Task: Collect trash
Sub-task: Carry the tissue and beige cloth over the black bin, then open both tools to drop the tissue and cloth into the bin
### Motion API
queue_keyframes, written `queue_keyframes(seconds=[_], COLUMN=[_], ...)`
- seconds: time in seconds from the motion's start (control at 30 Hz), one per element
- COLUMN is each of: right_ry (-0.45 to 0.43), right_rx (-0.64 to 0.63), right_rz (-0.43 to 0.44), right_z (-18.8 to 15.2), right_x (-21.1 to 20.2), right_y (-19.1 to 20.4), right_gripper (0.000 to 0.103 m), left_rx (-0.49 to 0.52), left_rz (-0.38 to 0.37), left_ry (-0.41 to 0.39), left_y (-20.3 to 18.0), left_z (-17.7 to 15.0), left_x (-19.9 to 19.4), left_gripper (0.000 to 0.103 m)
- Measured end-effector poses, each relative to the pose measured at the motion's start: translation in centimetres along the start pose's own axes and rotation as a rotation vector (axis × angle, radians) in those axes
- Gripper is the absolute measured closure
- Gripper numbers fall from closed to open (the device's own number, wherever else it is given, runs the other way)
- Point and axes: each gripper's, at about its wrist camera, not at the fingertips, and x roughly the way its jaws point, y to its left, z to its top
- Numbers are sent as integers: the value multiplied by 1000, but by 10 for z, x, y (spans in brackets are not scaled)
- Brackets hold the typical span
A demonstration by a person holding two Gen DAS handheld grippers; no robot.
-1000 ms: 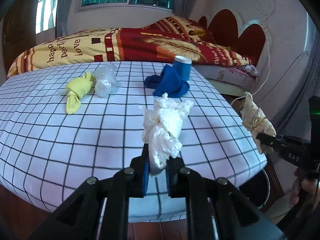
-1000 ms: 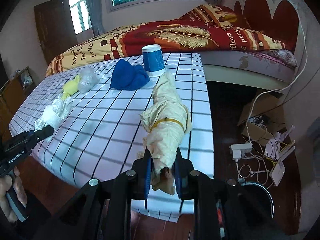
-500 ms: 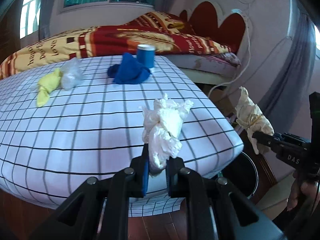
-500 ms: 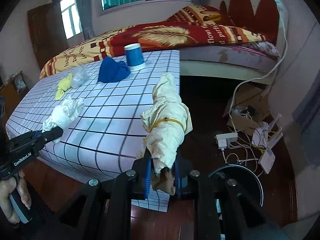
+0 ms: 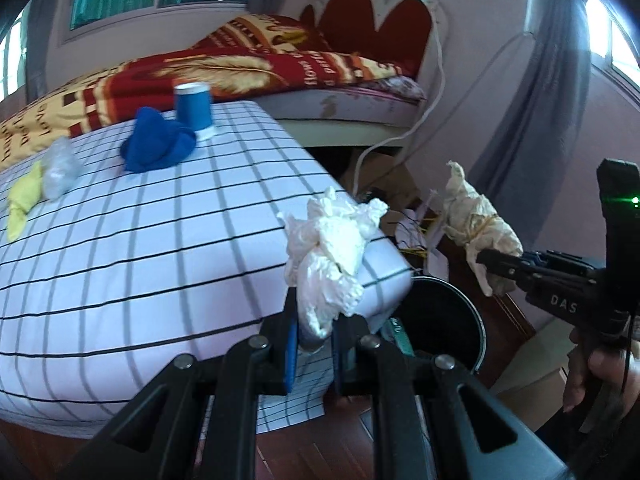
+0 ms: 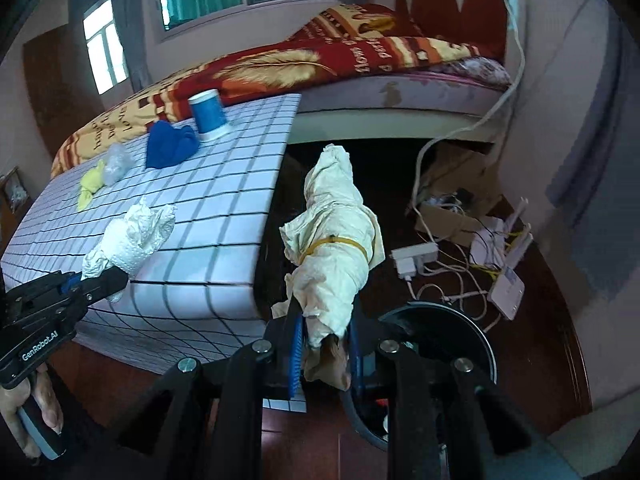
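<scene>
From the left wrist: your left gripper (image 5: 314,350) stays clamped on the white tissue wad (image 5: 330,252), but the checked table (image 5: 160,240) that filled the view a second ago has slid off to the left, and the black bin (image 5: 444,320) now shows just past the table's corner, below and right of the wad. Your right gripper (image 5: 486,258) hangs beyond it, pinching the cream paper bundle (image 5: 476,224).

From the right wrist: your fingers (image 6: 294,354) remain closed on that bundle (image 6: 334,252), tied with a yellow band, and it has swung clear of the table (image 6: 180,216) to sit over dark floor, the bin's rim (image 6: 440,312) now directly under the jaws. Your left gripper (image 6: 102,280) trails at the table edge, tissue (image 6: 132,236) in its grip.

Both pieces look nearly at the drop; the yellow scrap (image 6: 90,188), clear plastic (image 6: 114,162), blue cloth (image 6: 172,146) and blue cup (image 6: 208,114) are left on the table.
</scene>
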Motion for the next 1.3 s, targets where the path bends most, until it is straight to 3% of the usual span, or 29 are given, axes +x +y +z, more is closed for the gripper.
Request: queue_keyframes(seconds=[0.37,0.73,1.3], right_ry=[49,149,337], right_rx=[86,170,141], right_rz=[-71,-101,-78], right_z=[-38,-81,-123], right_x=[-4,12,82], right_y=[-61,-118,-137], right_gripper=[82,82,82], left_rx=[97,200,214], left_rz=[-115,-221,-221], left_ry=[62,199,388], left_y=[-66,-129,-149], left_z=[-5,-23,-54], left_x=[30,83,170], left_gripper=[88,88,88])
